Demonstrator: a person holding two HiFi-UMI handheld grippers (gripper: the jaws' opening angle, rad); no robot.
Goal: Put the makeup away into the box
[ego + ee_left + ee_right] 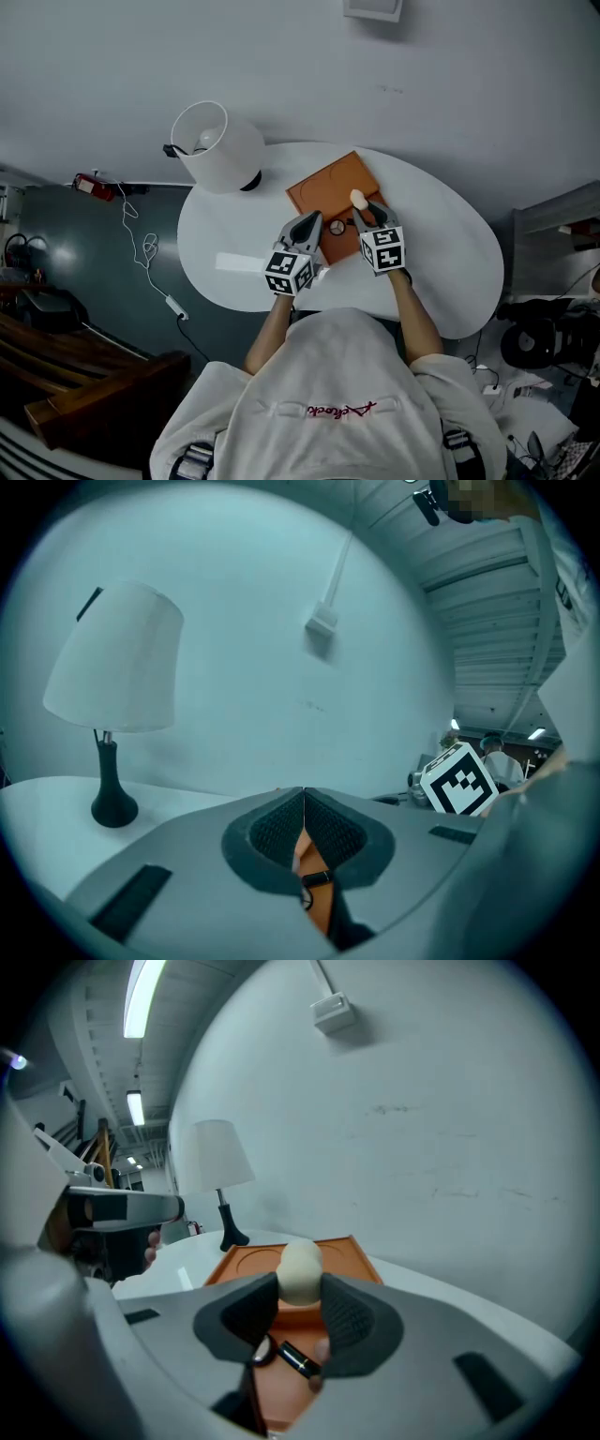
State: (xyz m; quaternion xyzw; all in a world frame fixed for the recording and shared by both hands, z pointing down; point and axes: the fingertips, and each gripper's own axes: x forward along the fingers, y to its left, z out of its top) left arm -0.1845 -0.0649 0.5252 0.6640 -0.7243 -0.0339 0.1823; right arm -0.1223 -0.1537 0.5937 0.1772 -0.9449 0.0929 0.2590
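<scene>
Now the right tool (300,1285) pinches the makeup sponge (300,1267) over the box (351,1258).

around the table

a white lamp (217,145) stands on the white table (450,272), at its far-left edge; left of the table a white cable (150,248) trails over dark floor (75,244); dark wooden furniture (84,375) sits further left; a wall box (373,7) hangs beyond the table

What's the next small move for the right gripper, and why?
Probably lower the right gripper slightly and open its fingers: it holds the cream sponge over the orange box, where a black tube already lies. The left gripper is shut and empty.
</scene>
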